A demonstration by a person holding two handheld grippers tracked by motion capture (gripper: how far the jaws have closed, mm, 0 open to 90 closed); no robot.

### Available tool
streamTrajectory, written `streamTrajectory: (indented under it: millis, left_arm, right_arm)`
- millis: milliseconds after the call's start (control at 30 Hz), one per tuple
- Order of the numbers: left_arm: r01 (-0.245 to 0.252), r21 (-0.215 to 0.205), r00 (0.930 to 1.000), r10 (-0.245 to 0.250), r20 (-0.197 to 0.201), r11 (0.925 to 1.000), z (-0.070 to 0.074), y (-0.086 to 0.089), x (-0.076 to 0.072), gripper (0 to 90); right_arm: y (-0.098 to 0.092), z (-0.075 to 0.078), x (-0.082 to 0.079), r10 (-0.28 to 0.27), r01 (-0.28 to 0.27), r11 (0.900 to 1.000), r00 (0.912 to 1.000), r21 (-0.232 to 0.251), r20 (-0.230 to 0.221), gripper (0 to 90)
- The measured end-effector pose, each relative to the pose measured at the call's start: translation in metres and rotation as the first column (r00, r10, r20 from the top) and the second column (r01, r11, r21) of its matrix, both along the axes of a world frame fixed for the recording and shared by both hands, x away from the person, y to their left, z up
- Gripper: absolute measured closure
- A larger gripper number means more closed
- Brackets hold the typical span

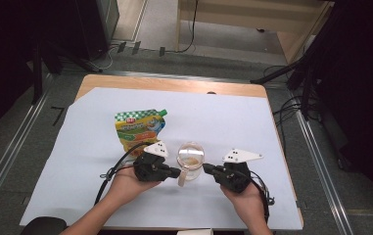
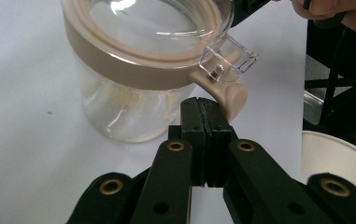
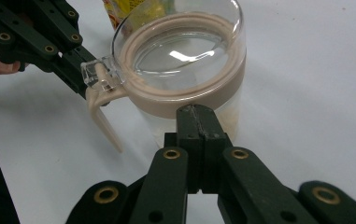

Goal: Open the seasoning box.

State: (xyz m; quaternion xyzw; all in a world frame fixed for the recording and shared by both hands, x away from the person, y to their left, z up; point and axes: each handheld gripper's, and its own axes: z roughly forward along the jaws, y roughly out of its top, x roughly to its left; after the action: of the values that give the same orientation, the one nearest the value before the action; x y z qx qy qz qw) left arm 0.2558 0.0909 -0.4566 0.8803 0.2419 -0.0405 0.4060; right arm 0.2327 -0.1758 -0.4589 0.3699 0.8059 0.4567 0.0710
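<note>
- Left gripper at lower centre-left of the high view, jaws pressed flat together, nothing between them; tips point right toward the jar.
- In the left gripper view the left gripper sits centre frame, closed tips right at the beige handle of the jar, looks touching, can't be sure.
- Right gripper at lower centre-right of the high view, jaws also fully together, empty; tips point left at the jar.
- In the right gripper view the right gripper has its closed tips against or just short of the jar's beige collar; contact not clear.
- Jar: clear glass, beige collar, clear lid on, standing upright between the two grippers at lower centre of the high view, on the white sheet.
- Jar fills upper left of the left gripper view; jar upper centre of the right gripper view, its handle hanging down at left.
- Clear latch of the lid sits over the handle.
- Pouch, green and yellow, lies flat up-left of the jar, behind the left gripper.
- Paper cup at right edge of the left gripper view.
- Bench wood edge shows at top of the white sheet.
</note>
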Motion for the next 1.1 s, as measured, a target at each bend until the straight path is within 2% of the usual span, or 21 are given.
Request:
streamTrajectory:
  millis: [67,133,267,333,633,867,900,1000,1033,1100]
  left_arm:
    - [0.011,0.02,0.9998,-0.011,0.015,0.9998,-0.002,-0.004,-0.003,90.0]
    - [0.009,0.018,0.9998,-0.009,0.017,0.9998,-0.002,-0.005,-0.003,90.0]
    - [0.007,0.007,1.0,-0.007,0.002,1.0,-0.003,-0.007,-0.002,90.0]
    - [0.008,0.0,0.9997,-0.008,-0.022,1.0,-0.004,-0.006,-0.001,90.0]
    - [0.016,-0.006,0.9994,-0.016,-0.03,0.9999,-0.005,-0.012,0.0,90.0]
    - [0.048,-0.014,0.9985,-0.049,-0.026,0.9987,-0.007,-0.025,-0.001,90.0]
    - [0.05,-0.028,0.9977,-0.051,-0.043,0.9984,-0.008,-0.03,-0.001,90.0]
    - [0.065,-0.033,0.9963,-0.067,-0.053,0.9973,-0.01,-0.033,-0.001,90.0]
    - [0.066,-0.037,0.9949,-0.069,-0.074,0.9971,-0.01,-0.032,0.0,90.0]
    - [0.07,-0.038,0.9936,-0.073,-0.087,0.9969,-0.008,-0.03,0.001,90.0]
  right_arm:
    - [0.001,0.0,0.0,-0.009,0.009,1.0,1.0,-0.001,0.003,90.0]
    - [0.0,0.0,0.0,-0.012,0.012,1.0,0.9999,-0.003,0.007,90.0]
    - [0.0,-0.001,0.001,-0.016,0.016,1.0,0.9998,-0.002,0.008,90.0]
    - [-0.001,-0.001,0.001,-0.019,0.019,1.0,0.9998,0.0,0.008,90.0]
    - [0.0,-0.003,0.0,-0.032,0.032,0.999,0.9994,-0.008,0.013,90.0]
    - [-0.002,-0.004,-0.001,-0.053,0.053,0.999,0.9985,-0.004,0.015,90.0]
    - [-0.003,-0.004,-0.001,-0.059,0.059,0.998,0.9981,-0.004,0.016,90.0]
    - [-0.005,-0.005,-0.001,-0.063,0.063,0.998,0.9979,-0.002,0.016,90.0]
    - [-0.006,-0.005,-0.001,-0.063,0.063,0.998,0.998,0.005,0.008,90.0]
    - [-0.007,-0.004,-0.004,-0.065,0.065,0.998,0.9979,0.002,0.008,90.0]
